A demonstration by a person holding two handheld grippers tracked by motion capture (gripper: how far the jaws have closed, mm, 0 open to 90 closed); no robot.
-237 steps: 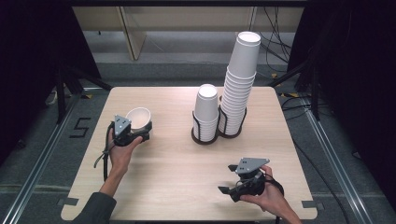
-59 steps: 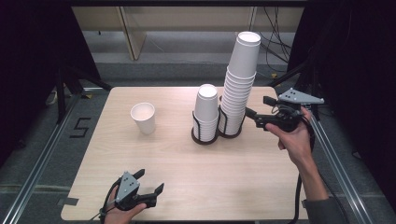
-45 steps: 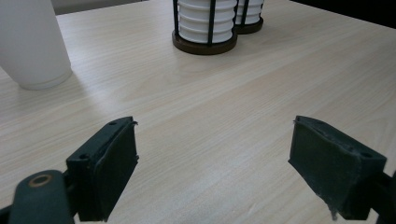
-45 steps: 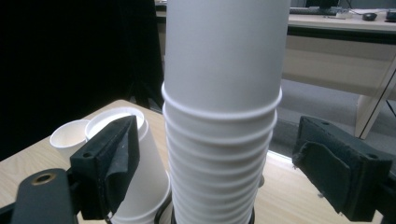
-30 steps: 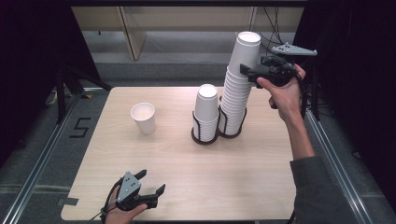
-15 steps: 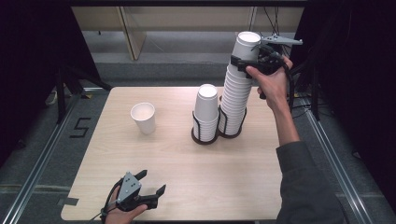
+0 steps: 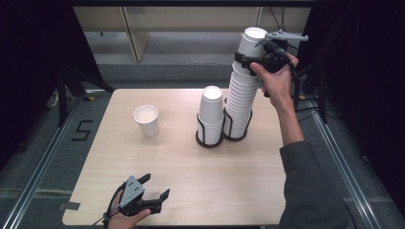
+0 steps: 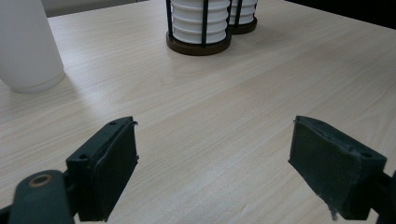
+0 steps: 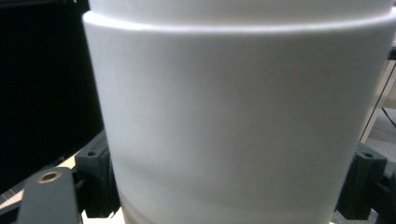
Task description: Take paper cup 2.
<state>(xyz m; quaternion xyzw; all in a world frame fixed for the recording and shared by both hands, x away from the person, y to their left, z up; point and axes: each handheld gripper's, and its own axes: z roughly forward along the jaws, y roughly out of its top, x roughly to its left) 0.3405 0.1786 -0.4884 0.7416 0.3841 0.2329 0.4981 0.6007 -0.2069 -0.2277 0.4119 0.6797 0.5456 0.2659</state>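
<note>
A tall stack of white paper cups stands in a black wire holder at the table's back right. My right gripper is raised at the stack's top, its jaws on either side of the top cup. In the right gripper view that cup spans the whole gap and both pads touch its wall. My left gripper rests low near the table's front left edge, open with nothing between its pads. A single white cup stands upright at the left middle.
A shorter cup stack in its own wire holder stands just left of the tall one, its base ahead of the left gripper. The wooden table has bare surface in front. Dark stands and cables flank the table.
My right gripper has moved left from beside the stack and closed in around the top cup. The left gripper and the single cup have stayed put.
</note>
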